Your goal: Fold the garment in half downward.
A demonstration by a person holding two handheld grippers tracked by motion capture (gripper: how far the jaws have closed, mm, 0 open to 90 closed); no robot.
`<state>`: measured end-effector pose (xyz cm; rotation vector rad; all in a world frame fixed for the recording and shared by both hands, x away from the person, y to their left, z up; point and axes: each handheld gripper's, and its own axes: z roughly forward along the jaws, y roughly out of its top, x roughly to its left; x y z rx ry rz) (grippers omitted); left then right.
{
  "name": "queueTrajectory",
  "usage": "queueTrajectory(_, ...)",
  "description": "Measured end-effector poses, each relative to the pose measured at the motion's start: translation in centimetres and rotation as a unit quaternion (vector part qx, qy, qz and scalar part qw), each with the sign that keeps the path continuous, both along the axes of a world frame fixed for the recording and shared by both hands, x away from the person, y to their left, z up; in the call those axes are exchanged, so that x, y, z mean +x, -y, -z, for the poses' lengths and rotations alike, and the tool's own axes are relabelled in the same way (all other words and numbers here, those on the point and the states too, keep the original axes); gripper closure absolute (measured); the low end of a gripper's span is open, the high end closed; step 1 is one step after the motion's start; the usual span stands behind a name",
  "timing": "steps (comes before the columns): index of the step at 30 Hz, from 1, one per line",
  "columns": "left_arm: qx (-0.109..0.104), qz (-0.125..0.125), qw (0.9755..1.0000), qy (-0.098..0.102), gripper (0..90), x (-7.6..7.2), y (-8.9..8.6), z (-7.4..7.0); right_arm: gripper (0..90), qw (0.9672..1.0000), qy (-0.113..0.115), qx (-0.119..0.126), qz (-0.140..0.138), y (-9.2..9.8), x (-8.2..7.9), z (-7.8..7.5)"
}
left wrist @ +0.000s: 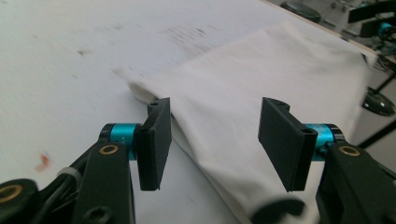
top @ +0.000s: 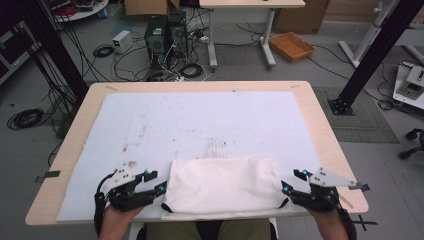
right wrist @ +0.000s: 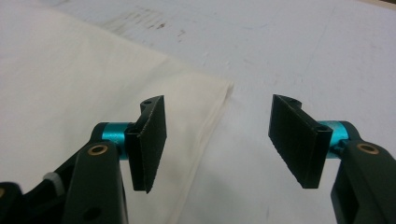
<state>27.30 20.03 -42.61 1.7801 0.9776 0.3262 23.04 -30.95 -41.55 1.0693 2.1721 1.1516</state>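
A folded white cloth [top: 222, 187] lies flat on the white mat [top: 200, 120] at the table's near edge. My left gripper [top: 156, 182] sits at the cloth's left end, jaws open. In the left gripper view, the cloth [left wrist: 261, 79] runs under the gap of the left gripper [left wrist: 212, 140] and neither pad presses on it. My right gripper [top: 292, 181] is at the cloth's right end, also open. In the right gripper view, the cloth's [right wrist: 70, 79] edge lies beneath the left jaw, and the right gripper's [right wrist: 217, 140] gap stands mostly over bare mat.
The mat, stained in its middle, covers most of the wooden table [top: 325, 130]. Beyond the far edge, computer towers [top: 165, 35], cables and an orange tray [top: 291, 46] sit on the floor. Black frame posts stand at both sides.
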Motion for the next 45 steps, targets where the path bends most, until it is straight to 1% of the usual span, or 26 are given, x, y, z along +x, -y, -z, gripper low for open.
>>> queueTrajectory(1,0.003,-0.005,1.0,-0.008,42.7,1.1,0.3,0.2,36.8,0.9999,-0.006,0.004,0.01,-1.2,3.9,0.1)
queueTrajectory(4,0.014,-0.012,0.9988,-0.045,41.2,3.7,1.3,1.1,37.0,0.9995,-0.03,0.009,0.009,-2.4,7.1,1.1)
queueTrajectory(5,0.014,-0.012,0.9988,-0.045,40.4,3.7,1.3,1.1,37.0,0.9995,-0.03,0.009,0.009,-2.4,7.1,1.1)
queueTrajectory(7,0.05,-0.01,0.9963,-0.069,38.7,4.9,2.1,2.2,42.6,0.9977,-0.066,0.014,-0.007,-3.5,9.4,2.5)
queueTrajectory(9,0.06,-0.014,0.9953,-0.075,38.4,5.1,2.2,2.4,46.4,0.9971,-0.074,0.01,-0.013,-3.7,9.6,2.7)
queueTrajectory(11,0.063,-0.012,0.9949,-0.077,38.8,5.2,2.1,2.6,56.5,0.9949,-0.095,-0.006,-0.033,-4.0,10.0,3.4)
queueTrajectory(12,0.063,0.0,0.9951,-0.077,44.1,5.1,2.1,2.5,62.3,0.9944,-0.099,0.001,-0.037,-3.9,10.0,3.4)
queueTrajectory(13,0.071,0.015,0.9945,-0.076,61.9,5.0,2.3,2.6,71.6,0.9937,-0.101,0.005,-0.048,-3.8,10.0,3.4)
queueTrajectory(14,0.086,0.015,0.994,-0.067,73.2,4.8,2.6,2.5,77.3,0.9931,-0.103,0.006,-0.054,-3.7,9.9,3.3)
queueTrajectory(15,0.084,0.018,0.9944,-0.062,83.3,4.8,2.6,2.4,81.1,0.9926,-0.106,0.008,-0.059,-3.6,9.9,3.3)
queueTrajectory(16,0.081,0.01,0.995,-0.057,87.2,4.9,2.7,2.3,82.7,0.993,-0.103,0.004,-0.057,-3.6,9.8,3.2)
queueTrajectory(21,0.039,-0.03,0.9983,-0.03,87.8,6.3,2.8,1.1,83.8,0.9981,-0.06,-0.006,-0.01,-2.8,11.0,2.4)
queueTrajectory(25,0.039,-0.046,0.9979,-0.021,87.9,7.8,3.5,0.4,83.7,0.9988,-0.045,-0.007,0.017,-2.4,12.6,2.0)
queueTrajectory(26,0.029,-0.057,0.9977,-0.022,87.9,9.5,4.3,0.3,83.6,0.9986,-0.033,-0.021,0.034,-2.4,13.8,1.7)
queueTrajectory(31,0.012,-0.077,0.9966,-0.029,87.3,10.8,4.9,0.9,83.2,0.9977,-0.024,-0.02,0.061,-2.1,15.3,1.8)
queueTrajectory(32,0.012,-0.077,0.9966,-0.029,84.3,10.8,4.9,0.9,83.2,0.9977,-0.024,-0.02,0.061,-2.1,15.3,1.8)
queueTrajectory(33,0.019,-0.08,0.9962,-0.03,75.9,10.8,4.9,0.9,81.8,0.9965,-0.026,-0.034,0.071,-2.2,15.5,2.0)
queueTrajectory(34,0.025,-0.083,0.9957,-0.033,75.9,10.7,5.0,1.0,81.8,0.9965,-0.026,-0.034,0.071,-2.2,15.5,2.0)
queueTrajectory(35,0.026,-0.076,0.9963,-0.032,67.9,10.2,4.8,0.9,75.9,0.9955,-0.028,-0.042,0.08,-2.3,15.5,2.2)
queueTrajectory(36,0.026,-0.076,0.9963,-0.032,65.8,10.2,4.8,0.9,75.9,0.9955,-0.028,-0.042,0.08,-2.3,15.5,2.2)
queueTrajectory(38,0.017,-0.066,0.9974,-0.024,64.6,9.1,4.4,0.6,60.0,0.9945,-0.025,-0.045,0.091,-2.1,15.1,2.1)
queueTrajectory(39,0.012,-0.064,0.9976,-0.023,61.9,8.8,4.3,0.6,54.1,0.9943,-0.025,-0.032,0.098,-1.8,14.7,1.9)
queueTrajectory(40,0.012,-0.064,0.9976,-0.023,59.9,8.8,4.3,0.6,54.1,0.9943,-0.025,-0.032,0.098,-1.8,14.7,1.9)
queueTrajectory(41,-0.008,-0.047,0.9986,-0.021,59.9,7.6,3.9,0.5,51.6,0.9945,-0.023,-0.024,0.099,-1.6,14.5,1.8)
queueTrajectory(42,-0.018,-0.033,0.999,-0.024,54.1,6.9,3.7,0.5,45.7,0.9946,-0.011,0.004,0.103,-0.8,13.3,1.5)
queueTrajectory(45,-0.02,-0.009,0.9994,-0.025,52.2,5.0,3.7,0.5,46.1,0.9955,-0.004,0.03,0.09,0.5,11.0,1.2)
